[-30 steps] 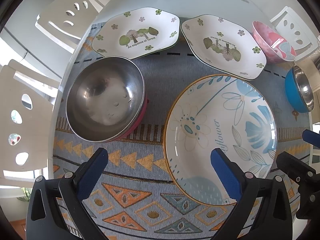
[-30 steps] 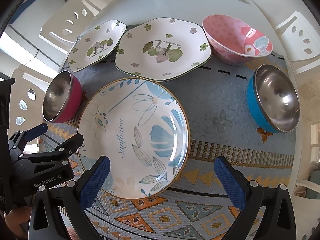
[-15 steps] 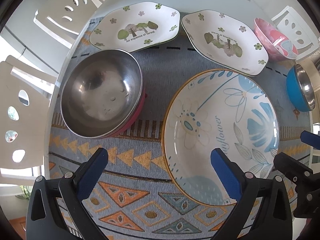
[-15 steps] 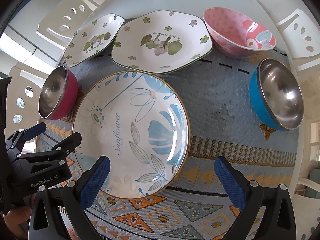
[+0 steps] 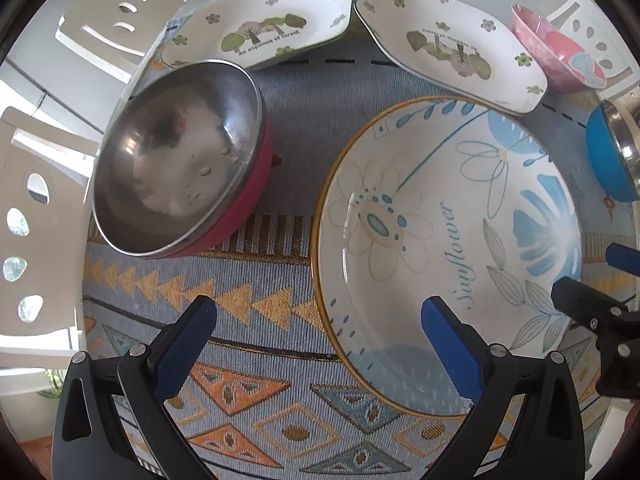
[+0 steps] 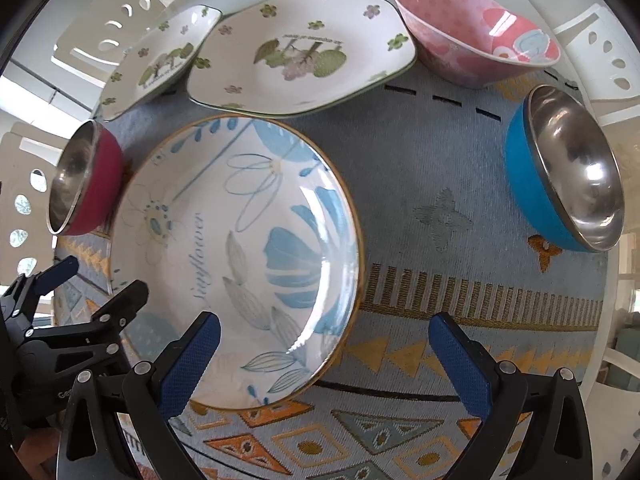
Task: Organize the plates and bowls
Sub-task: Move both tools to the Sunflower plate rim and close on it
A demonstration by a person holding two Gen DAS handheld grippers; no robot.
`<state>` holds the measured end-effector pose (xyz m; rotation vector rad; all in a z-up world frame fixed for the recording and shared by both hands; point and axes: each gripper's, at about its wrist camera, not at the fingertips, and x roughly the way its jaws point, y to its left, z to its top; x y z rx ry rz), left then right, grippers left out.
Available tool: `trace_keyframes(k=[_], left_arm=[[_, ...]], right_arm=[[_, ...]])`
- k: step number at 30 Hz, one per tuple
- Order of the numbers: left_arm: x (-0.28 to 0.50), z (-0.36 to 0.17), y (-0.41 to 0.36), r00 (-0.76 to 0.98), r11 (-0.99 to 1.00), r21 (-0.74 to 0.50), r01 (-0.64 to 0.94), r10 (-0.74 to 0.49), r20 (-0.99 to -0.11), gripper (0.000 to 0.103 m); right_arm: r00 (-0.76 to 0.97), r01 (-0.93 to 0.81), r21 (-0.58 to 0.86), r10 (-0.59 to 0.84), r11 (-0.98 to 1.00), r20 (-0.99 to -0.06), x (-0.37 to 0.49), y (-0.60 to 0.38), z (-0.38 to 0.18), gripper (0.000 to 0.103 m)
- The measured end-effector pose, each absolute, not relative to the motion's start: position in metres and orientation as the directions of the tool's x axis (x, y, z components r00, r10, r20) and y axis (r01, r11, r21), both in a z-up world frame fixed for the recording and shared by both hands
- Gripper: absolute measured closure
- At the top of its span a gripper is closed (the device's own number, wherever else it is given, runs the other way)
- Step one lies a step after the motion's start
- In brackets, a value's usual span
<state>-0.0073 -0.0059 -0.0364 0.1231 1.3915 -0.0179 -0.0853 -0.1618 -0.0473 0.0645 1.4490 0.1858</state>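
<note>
- The left gripper [image 5: 318, 326] has its fingers spread wide with nothing between them; its right fingertip [image 5: 438, 312] overlaps the near part of the sunflower plate [image 5: 446, 248], its left fingertip is over bare mat.
- Ahead of the left finger sits the red steel bowl [image 5: 180, 178], its rim close beside the sunflower plate, with a narrow strip of patterned mat [image 5: 280, 412] between.
- The right gripper [image 6: 324, 338] is likewise spread and holds nothing; its left fingertip [image 6: 206, 330] overlaps the sunflower plate's near rim.
- Ahead of the right finger lies a broad stretch of bare mat, up to the blue steel bowl [image 6: 560, 168].
- Only the right view shows the pink bowl [image 6: 472, 44] whole, just beside the forest plate [image 6: 304, 56]; the second forest plate [image 5: 260, 28] shows plainly in the left view.
</note>
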Motion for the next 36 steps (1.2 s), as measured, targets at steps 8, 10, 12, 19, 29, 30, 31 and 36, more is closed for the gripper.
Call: trace_keyframes(k=[8, 10, 12, 19, 29, 30, 31, 36], left_arm=[[0.001, -0.058, 0.005, 0.119, 0.999, 0.004, 0.052, -0.002, -0.993, 0.005], [0.005, -0.06, 0.009, 0.117, 0.999, -0.023, 0.038, -0.027, -0.993, 0.004], [0.008, -0.064, 0.013, 0.123, 0.998, -0.052, 0.034, -0.056, -0.991, 0.002], [0.019, -0.073, 0.036, 0.153, 0.996, -0.091, 0.015, -0.092, -0.984, 0.0], [0.065, -0.082, 0.044, 0.093, 0.995, -0.095, -0.041, -0.091, -0.992, 0.0], [0.067, -0.083, 0.046, 0.099, 0.995, -0.095, -0.038, -0.091, -0.991, 0.0], [0.069, -0.08, 0.044, 0.105, 0.995, -0.096, -0.036, -0.091, -0.99, 0.0], [0.056, -0.076, 0.034, 0.145, 0.995, -0.094, -0.023, -0.09, -0.985, 0.0]], right_arm=[[0.079, -0.077, 0.177, 0.183, 0.981, -0.98, -0.072, -0.162, -0.071, 0.0], [0.094, -0.091, 0.175, 0.183, 0.98, -0.979, -0.069, -0.158, -0.073, 0.0], [0.083, -0.101, 0.175, 0.184, 0.979, -0.98, -0.063, -0.152, -0.078, 0.0], [0.111, -0.14, 0.145, 0.161, 0.979, -0.981, -0.039, -0.135, -0.09, 0.0], [0.133, -0.119, 0.149, 0.164, 0.982, -0.977, -0.025, -0.137, -0.092, 0.0], [0.141, -0.114, 0.149, 0.164, 0.982, -0.976, -0.024, -0.137, -0.092, 0.0], [0.149, -0.111, 0.149, 0.165, 0.983, -0.975, -0.024, -0.138, -0.093, 0.0], [0.185, -0.055, 0.151, 0.159, 0.987, -0.97, -0.027, -0.15, -0.089, 0.0]])
